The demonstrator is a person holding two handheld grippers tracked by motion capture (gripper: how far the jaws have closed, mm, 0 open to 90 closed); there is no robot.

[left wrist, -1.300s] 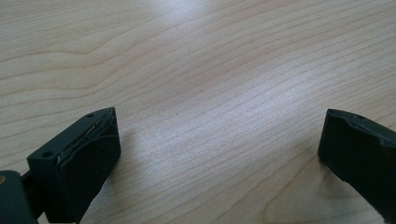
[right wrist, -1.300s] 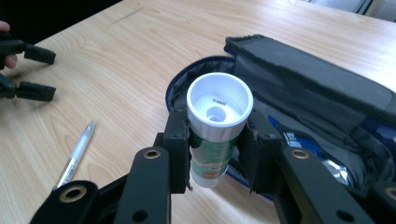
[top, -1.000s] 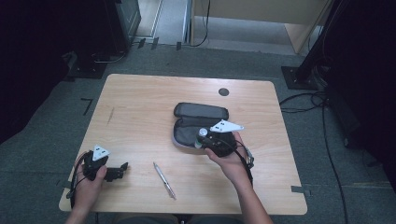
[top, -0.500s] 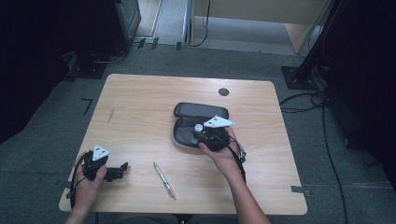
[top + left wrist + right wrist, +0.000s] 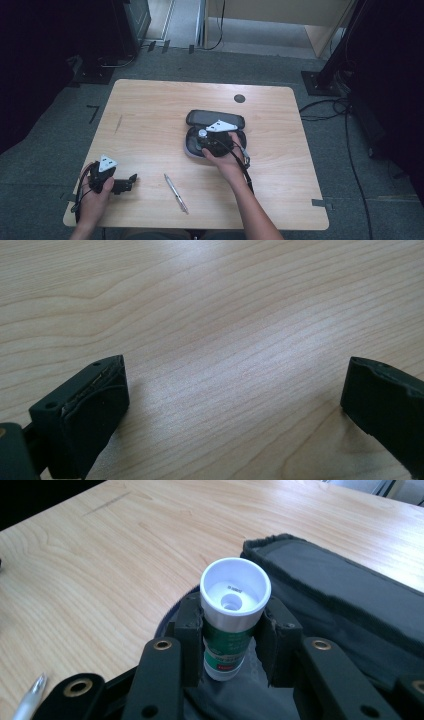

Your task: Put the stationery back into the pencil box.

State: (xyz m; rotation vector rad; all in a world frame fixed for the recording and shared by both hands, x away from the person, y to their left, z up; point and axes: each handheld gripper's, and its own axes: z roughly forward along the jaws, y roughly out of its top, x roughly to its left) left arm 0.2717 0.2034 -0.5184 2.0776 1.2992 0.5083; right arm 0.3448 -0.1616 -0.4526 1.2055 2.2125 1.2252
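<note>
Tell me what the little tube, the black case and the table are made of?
Tube: likely plastic, with a smooth white cap and glossy green label. Case: dark fabric, matte with a fuzzy stitched edge. Table: looks like pale wood or wood-look laminate, showing grain lines.

The left hand point(image 5: 95, 192) rests at the near left corner of the table point(image 5: 150, 110), holding the left gripper point(image 5: 235, 400) low over the bare wood with its jaws spread wide apart. The right forearm point(image 5: 250, 205) reaches forward from the near edge toward the middle. The right hand point(image 5: 225, 157) holds the right gripper point(image 5: 232, 635) there, its jaws closed on either side of a small white-capped tube point(image 5: 231, 625).
</note>
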